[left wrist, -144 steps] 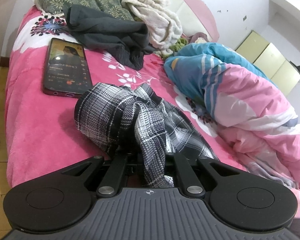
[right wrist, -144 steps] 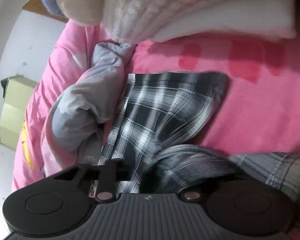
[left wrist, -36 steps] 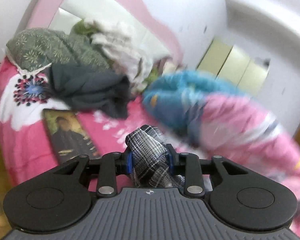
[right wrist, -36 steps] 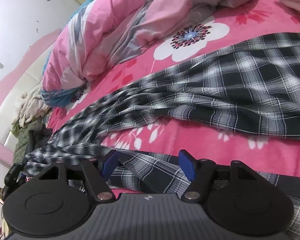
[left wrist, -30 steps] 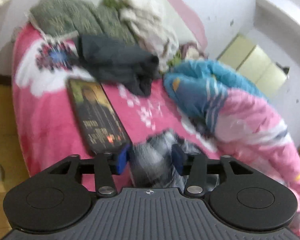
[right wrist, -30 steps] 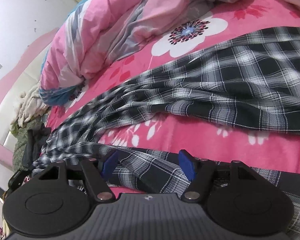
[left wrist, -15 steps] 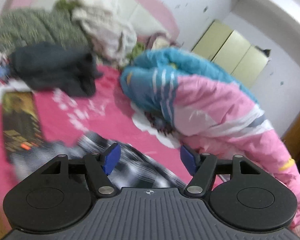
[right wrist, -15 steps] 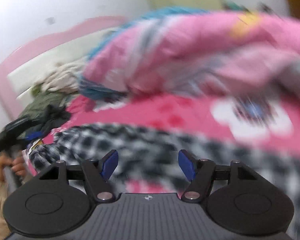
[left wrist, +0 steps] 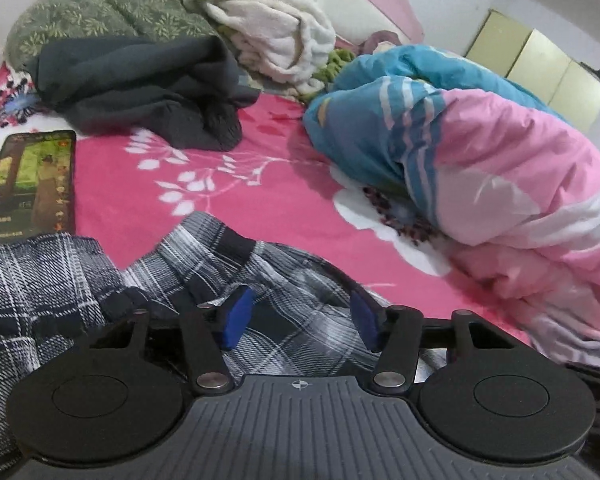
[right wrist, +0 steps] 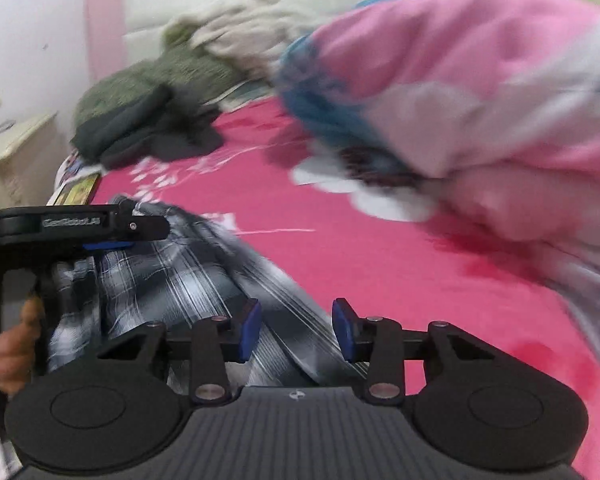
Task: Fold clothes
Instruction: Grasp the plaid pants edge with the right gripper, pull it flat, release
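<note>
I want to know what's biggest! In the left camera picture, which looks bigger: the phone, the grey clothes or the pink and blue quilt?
1. Quilt
2. Grey clothes
3. Phone, though it lies nearer the camera

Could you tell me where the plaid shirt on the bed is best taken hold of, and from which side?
I would grip the plaid shirt at its raised, rumpled edge nearest the phone, coming from the near side of the bed, low and forward. That ridge stands up off the pink blanket, so a pad can likely slide under it. The left hand-held gripper is closing over flatter cloth, pads not yet pressing.
</note>
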